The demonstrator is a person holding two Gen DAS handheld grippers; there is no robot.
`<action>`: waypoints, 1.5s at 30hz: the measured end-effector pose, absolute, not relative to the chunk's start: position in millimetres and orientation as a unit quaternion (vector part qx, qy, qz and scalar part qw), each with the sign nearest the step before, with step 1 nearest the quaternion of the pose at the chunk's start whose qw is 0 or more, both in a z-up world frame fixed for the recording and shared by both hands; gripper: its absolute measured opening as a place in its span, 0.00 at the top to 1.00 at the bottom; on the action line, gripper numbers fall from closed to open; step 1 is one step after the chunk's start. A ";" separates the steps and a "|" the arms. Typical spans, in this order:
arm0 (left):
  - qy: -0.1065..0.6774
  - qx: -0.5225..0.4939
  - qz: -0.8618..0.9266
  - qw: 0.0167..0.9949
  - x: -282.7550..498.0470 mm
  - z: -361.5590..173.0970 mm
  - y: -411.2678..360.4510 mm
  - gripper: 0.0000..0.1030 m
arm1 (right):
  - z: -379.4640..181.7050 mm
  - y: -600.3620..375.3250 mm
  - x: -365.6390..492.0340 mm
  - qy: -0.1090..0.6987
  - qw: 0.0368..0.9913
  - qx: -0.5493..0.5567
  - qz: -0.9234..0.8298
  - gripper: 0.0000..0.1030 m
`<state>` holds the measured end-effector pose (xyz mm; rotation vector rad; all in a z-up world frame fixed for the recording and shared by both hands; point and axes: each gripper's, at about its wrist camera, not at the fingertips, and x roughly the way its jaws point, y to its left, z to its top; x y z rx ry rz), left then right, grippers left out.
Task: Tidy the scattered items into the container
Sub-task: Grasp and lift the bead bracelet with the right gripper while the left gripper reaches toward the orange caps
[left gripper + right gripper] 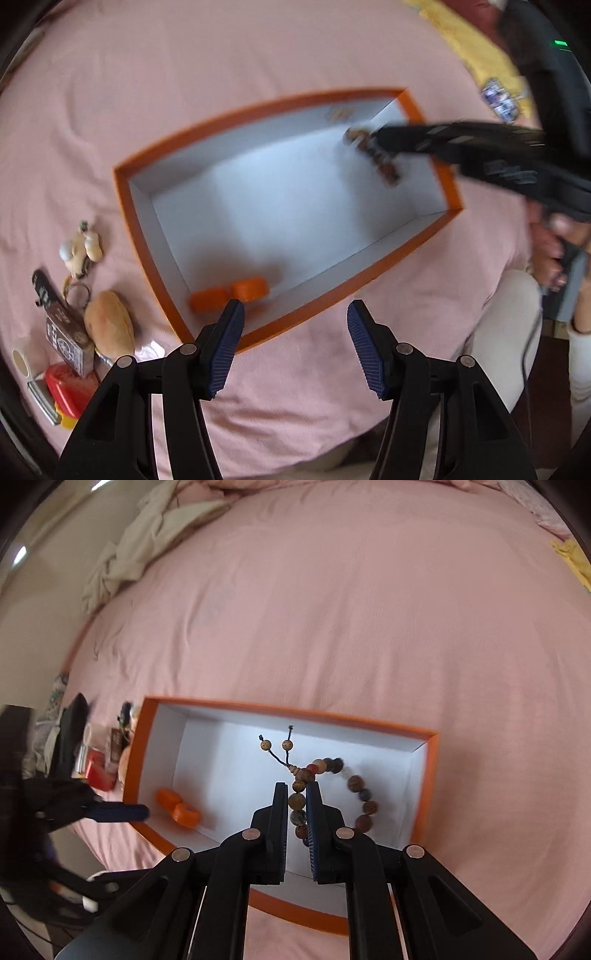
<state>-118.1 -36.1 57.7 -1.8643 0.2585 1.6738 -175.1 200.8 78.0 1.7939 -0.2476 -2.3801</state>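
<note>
An orange box with a white inside (125, 206) (147, 738) lies open on the pink bed. Two small orange items (229, 293) (179, 808) lie in one corner of it. My right gripper (296, 790) is shut on a brown bead bracelet (364, 794) and holds it inside the box; in the left wrist view the bracelet (373, 155) hangs blurred from that gripper (380, 138). My left gripper (295, 314) is open and empty over the box's near edge; it also shows in the right wrist view (144, 812).
Left of the box lie a keychain figure (83, 249), a brown oval item (109, 323), a dark printed box (66, 336), a red and yellow item (68, 391) and a tape roll (20, 360). A yellow cloth (476, 48) and beige bedding (147, 542) lie further off.
</note>
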 end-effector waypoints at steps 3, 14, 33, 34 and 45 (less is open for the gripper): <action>0.102 -0.761 0.576 0.281 -131.1 32.5 -29.3 0.43 | 90.5 215.2 -173.0 -0.094 0.068 0.588 -0.800 0.91; 0.112 -0.721 0.618 0.293 -142.8 28.3 3.3 0.43 | 88.8 228.1 -169.9 -0.135 0.064 0.573 -0.806 0.91; 0.266 -0.622 0.649 0.349 -167.8 51.7 -12.7 0.43 | 97.5 238.9 -163.2 -0.164 0.076 0.564 -0.806 0.91; 0.300 -0.612 0.637 0.360 -164.7 45.6 -6.2 0.43 | 97.2 238.9 -163.8 -0.164 0.077 0.564 -0.805 0.91; 0.367 -0.619 0.560 0.411 -189.1 9.4 10.3 0.43 | 89.7 240.5 -169.9 -0.183 0.075 0.571 -0.797 0.91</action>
